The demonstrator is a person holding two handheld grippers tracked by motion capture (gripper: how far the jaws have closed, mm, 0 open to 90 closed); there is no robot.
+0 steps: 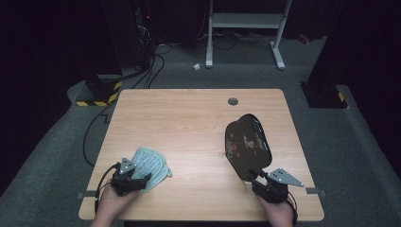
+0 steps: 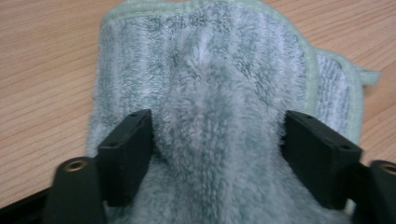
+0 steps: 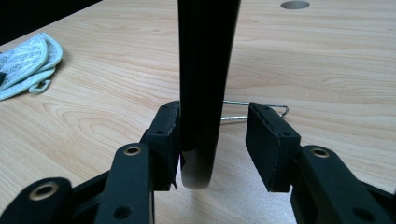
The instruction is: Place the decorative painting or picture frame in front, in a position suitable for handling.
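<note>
On the table (image 1: pixel 189 118), at about 7 o'clock, the left gripper (image 1: pixel 137 178) sits over a green cloth (image 1: pixel 152 165). Its jaws stand wide, one on each side of a raised fold of the cloth (image 2: pixel 219 121); the left gripper view shows the pile brushing both inner faces, but whether the pads press it cannot be told. At about 5 o'clock, the right gripper (image 1: pixel 259 177) stands at the near edge of a black tray (image 1: pixel 248 144), which rests tilted on edge, its decorated face turned toward 9 o'clock. In the right gripper view, the tray (image 3: pixel 205 70) lies against one jaw, while the other jaw stands clear of it with a visible gap, so the jaws are partly open. A thin wire stand (image 3: pixel 254 112) shows behind the tray on the tabletop. The cloth (image 3: pixel 28 63) lies well apart from the tray.
</note>
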